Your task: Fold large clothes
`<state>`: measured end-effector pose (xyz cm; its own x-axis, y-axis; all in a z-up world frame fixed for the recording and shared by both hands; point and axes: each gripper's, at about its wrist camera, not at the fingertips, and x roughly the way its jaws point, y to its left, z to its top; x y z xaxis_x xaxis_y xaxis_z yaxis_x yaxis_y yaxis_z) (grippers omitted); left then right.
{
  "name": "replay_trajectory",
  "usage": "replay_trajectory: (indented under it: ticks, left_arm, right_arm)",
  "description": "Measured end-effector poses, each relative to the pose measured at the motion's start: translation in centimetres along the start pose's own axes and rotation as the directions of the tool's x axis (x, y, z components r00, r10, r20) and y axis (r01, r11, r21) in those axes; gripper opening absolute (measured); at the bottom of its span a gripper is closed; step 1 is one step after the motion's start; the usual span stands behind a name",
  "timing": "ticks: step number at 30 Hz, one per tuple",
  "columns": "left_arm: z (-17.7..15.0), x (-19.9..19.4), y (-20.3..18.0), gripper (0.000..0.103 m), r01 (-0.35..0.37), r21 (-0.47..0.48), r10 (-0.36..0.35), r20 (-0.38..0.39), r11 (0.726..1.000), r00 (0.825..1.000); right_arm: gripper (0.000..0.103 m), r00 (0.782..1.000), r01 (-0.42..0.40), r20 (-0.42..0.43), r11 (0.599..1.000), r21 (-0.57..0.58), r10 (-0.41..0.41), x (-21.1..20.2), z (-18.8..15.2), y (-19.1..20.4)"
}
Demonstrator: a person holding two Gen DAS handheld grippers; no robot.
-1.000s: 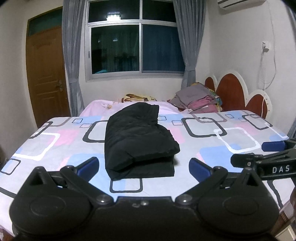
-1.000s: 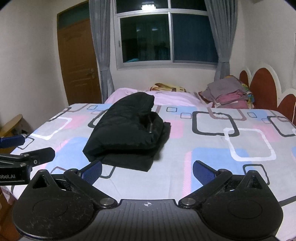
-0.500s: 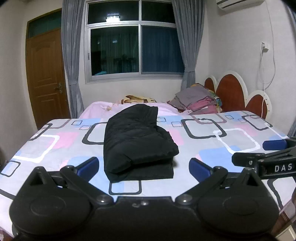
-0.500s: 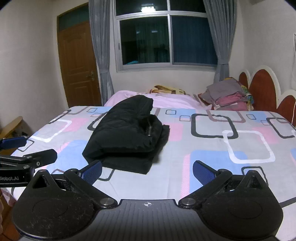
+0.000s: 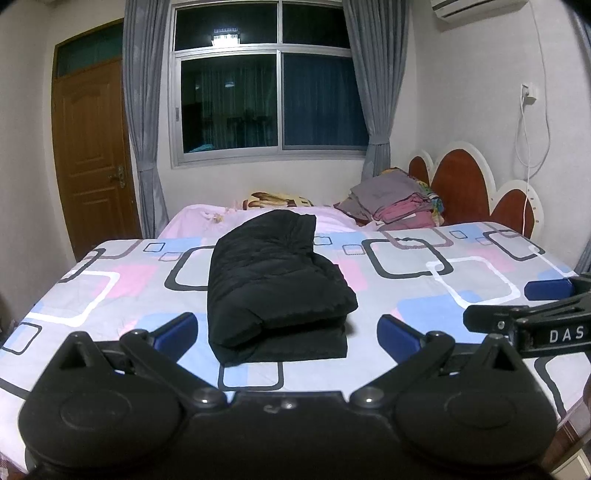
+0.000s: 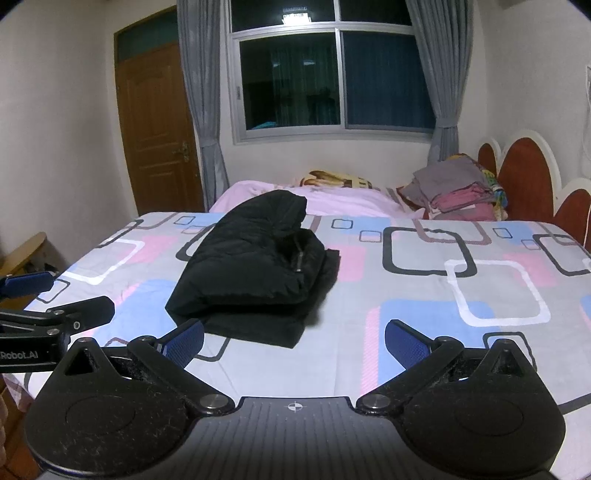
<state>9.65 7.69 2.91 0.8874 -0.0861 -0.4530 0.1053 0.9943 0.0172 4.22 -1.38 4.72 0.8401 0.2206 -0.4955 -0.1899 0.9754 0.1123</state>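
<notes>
Folded black jacket on bed, both grippers wide open, empty, held back at near edge.

Left gripper fingers spread wide, nothing held; jacket lies at 12 o'clock beyond its blue pads, not touching. Right gripper equally spread, empty; jacket at 11 o'clock from it. Bare patterned sheet at 1–3 o'clock of the jacket, narrower strip at 9 o'clock before the bed edge. Clothes pile at far 1 o'clock by headboard. Writing: "DAS" on right gripper seen in left view; "Robot.AI" on left gripper seen in right view. Only the left view shows the wall plug with cable and air conditioner; only the right view shows the jacket's zipper and a wooden piece at 9 o'clock.
</notes>
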Motion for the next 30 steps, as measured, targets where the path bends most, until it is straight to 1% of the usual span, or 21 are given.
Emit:
replay_trajectory:
  ticks: [14,25,30]
  left_arm:
    - [0.01,0.04,0.08,0.103,-0.001,0.0,0.001,0.0,1.0,1.0]
    - [0.7,-0.33,-0.05,0.103,-0.002,0.003,0.001,0.008,1.0,1.0]
    - [0.74,-0.23,0.03,0.103,0.003,-0.001,-0.003,0.01,1.0,1.0]
  right_arm:
    - [0.103,1.0,-0.003,-0.002,1.0,-0.003,0.003,0.09,-0.05,0.16]
    - [0.103,1.0,-0.012,-0.007,1.0,-0.007,0.012,0.31,-0.07,0.26]
    - [0.103,1.0,-0.009,-0.013,1.0,-0.01,0.009,0.9,0.05,0.3]
